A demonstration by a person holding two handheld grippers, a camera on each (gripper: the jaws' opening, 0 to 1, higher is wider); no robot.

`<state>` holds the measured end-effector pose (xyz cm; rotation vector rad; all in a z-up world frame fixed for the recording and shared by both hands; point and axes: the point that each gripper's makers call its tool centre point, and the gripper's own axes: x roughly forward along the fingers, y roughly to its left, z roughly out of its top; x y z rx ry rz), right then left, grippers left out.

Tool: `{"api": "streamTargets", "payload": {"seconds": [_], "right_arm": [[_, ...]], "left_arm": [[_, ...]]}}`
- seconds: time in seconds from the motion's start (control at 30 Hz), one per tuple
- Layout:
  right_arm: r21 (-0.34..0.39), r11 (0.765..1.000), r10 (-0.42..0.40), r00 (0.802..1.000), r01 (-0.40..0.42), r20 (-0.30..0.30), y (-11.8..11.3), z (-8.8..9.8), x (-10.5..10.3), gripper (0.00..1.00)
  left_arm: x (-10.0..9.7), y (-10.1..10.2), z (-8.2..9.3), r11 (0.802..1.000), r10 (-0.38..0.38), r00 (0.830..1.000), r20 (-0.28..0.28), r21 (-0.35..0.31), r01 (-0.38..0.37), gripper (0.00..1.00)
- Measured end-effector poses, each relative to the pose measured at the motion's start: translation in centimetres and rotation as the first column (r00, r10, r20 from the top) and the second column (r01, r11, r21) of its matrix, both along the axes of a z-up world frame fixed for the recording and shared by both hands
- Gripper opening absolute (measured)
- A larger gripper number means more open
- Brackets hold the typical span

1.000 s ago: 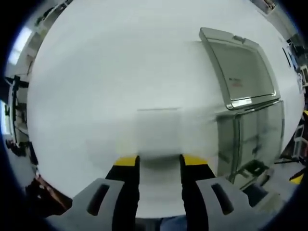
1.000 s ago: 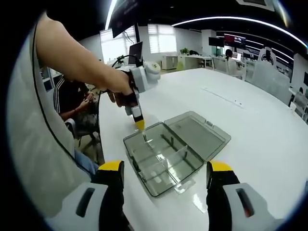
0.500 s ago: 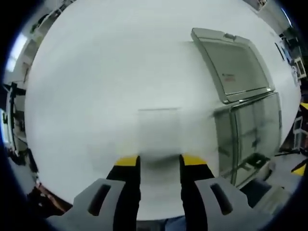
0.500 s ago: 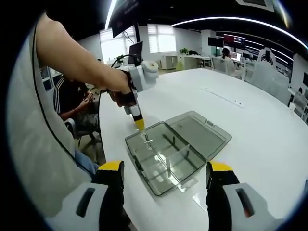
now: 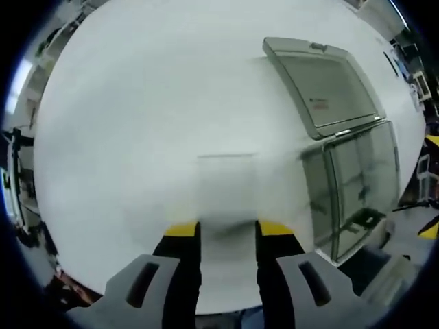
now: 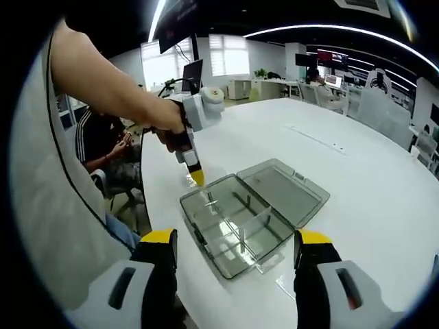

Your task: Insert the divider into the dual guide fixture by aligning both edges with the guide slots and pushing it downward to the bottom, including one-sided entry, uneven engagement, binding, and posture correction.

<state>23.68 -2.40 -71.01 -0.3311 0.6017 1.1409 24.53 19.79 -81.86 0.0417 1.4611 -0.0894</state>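
Currently, a clear divider (image 5: 225, 188) is clamped in the left hand-held gripper (image 5: 226, 229) beside the open fixture box (image 6: 240, 219); the right hand-held gripper (image 6: 236, 248) is held open, empty, above the counter (image 6: 370, 185).

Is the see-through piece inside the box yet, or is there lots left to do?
Done: the box lies open, its lid flat on the table. In hand: the left claw grips the clear divider and holds it at the box's corner. Left: line both edges up with the slots and push it to the bottom. The right claw is open and empty.
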Motion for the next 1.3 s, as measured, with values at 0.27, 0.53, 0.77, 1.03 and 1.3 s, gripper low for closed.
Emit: {"api": "streamTargets", "payload": {"seconds": [0.27, 0.53, 0.77, 1.03, 1.3], "right_arm": [[0.001, 1.0, 0.0, 1.0, 0.0, -0.001, 0.2, 0.0, -0.2, 0.67], [0.006, 1.0, 0.004, 1.0, -0.004, 0.003, 0.6, 0.2, -0.2, 0.67], [0.01, 1.0, 0.004, 1.0, -0.004, 0.001, 0.6, 0.4, 0.0, 0.67], [0.014, 1.0, 0.008, 1.0, -0.008, -0.003, 0.3, 0.6, 0.3, 0.67], [0.025, 1.0, 0.01, 1.0, -0.01, -0.011, 0.2, 0.7, 0.6, 0.66]], "left_arm": [[0.0, 0.2, 0.2, 1.0, -0.005, 1.0, 0.02, -0.023, 0.006, 0.27], [0.2, -0.3, 0.5, 0.998, 0.003, 0.999, 0.05, -0.066, 0.001, 0.27], [0.2, -0.6, 0.9, 0.995, 0.008, 0.997, 0.076, -0.095, -0.001, 0.27], [0.4, -1.3, 1.4, 0.991, -0.007, 0.993, 0.115, -0.134, 0.022, 0.27], [-0.2, -1.4, 1.6, 0.985, 0.003, 0.99, 0.145, -0.17, 0.022, 0.27]]}}
